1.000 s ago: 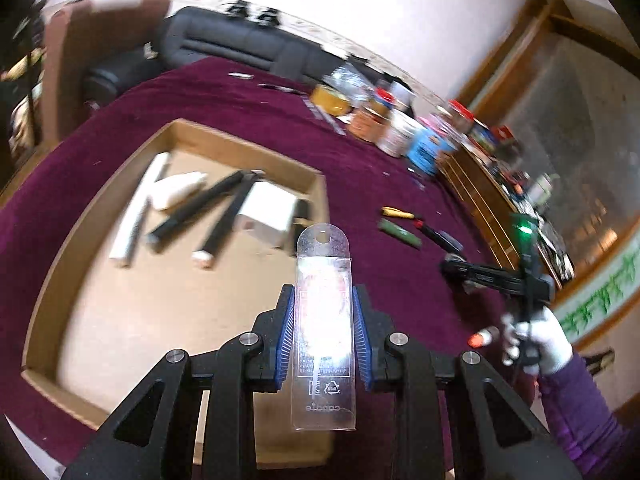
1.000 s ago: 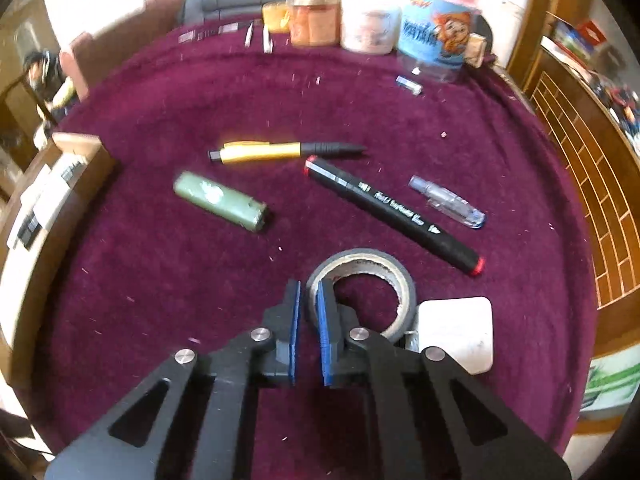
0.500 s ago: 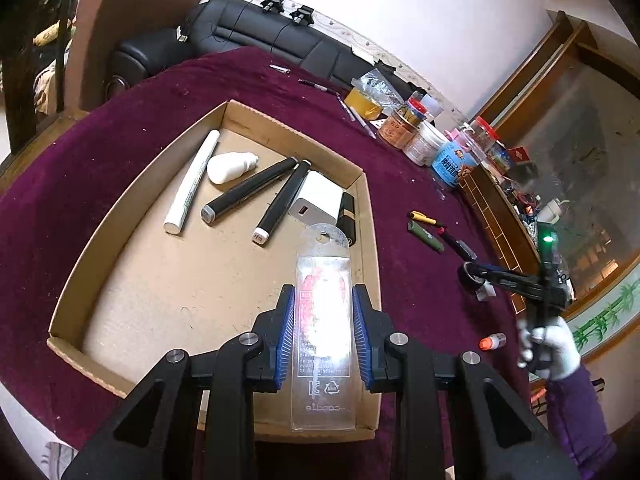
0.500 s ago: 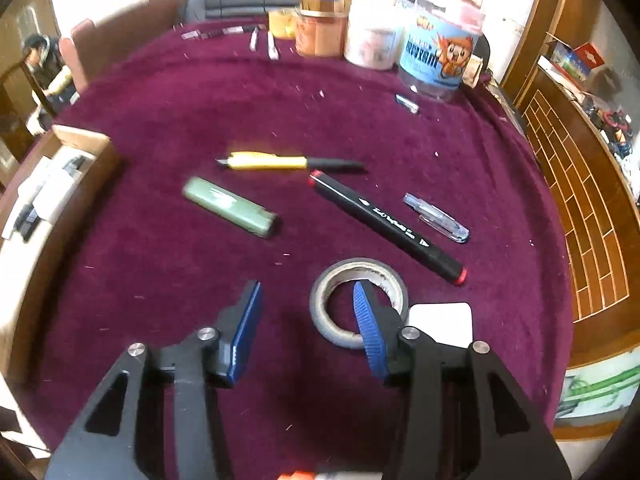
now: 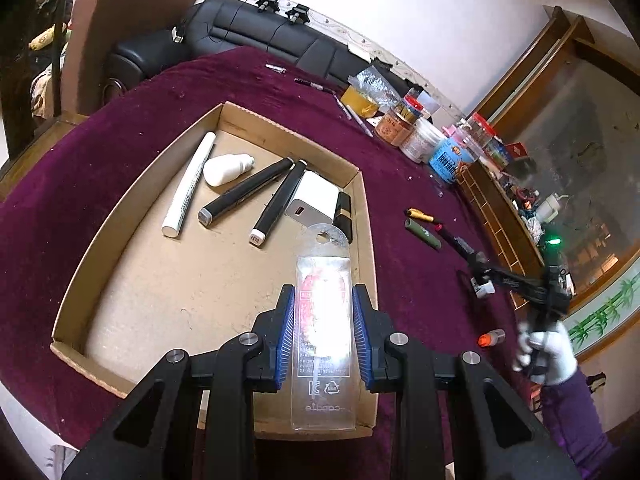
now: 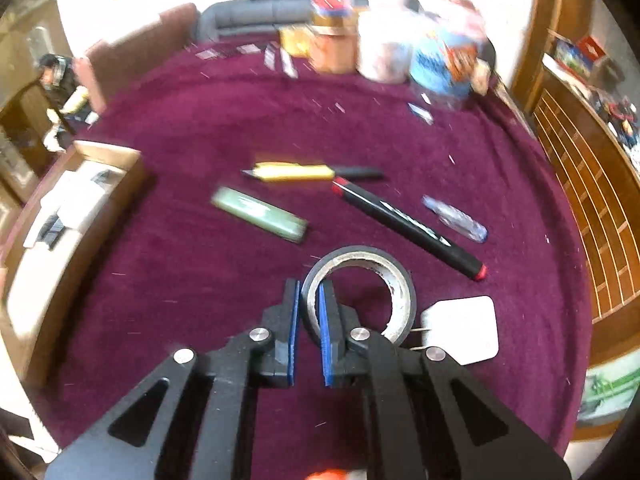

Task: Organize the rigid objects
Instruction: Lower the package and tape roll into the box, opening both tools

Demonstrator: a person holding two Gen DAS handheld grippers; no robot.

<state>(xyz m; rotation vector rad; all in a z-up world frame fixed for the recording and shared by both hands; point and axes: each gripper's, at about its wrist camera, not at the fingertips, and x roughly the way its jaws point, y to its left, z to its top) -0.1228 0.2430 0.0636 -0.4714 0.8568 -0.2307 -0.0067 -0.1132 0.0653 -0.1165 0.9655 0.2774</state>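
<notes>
Above the shallow cardboard tray point(image 5: 366, 216), your left hand-held gripper point(image 5: 323, 332) clamps a clear plastic blister pack point(image 5: 323, 344), long axis pointing forward.

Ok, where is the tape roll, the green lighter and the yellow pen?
tape roll point(image 6: 402, 280), right wrist view, on its far right rim.
green lighter point(image 6: 260, 215), right wrist view, on its middle.
yellow pen point(image 6: 294, 172), right wrist view, on its yellow barrel.
</notes>
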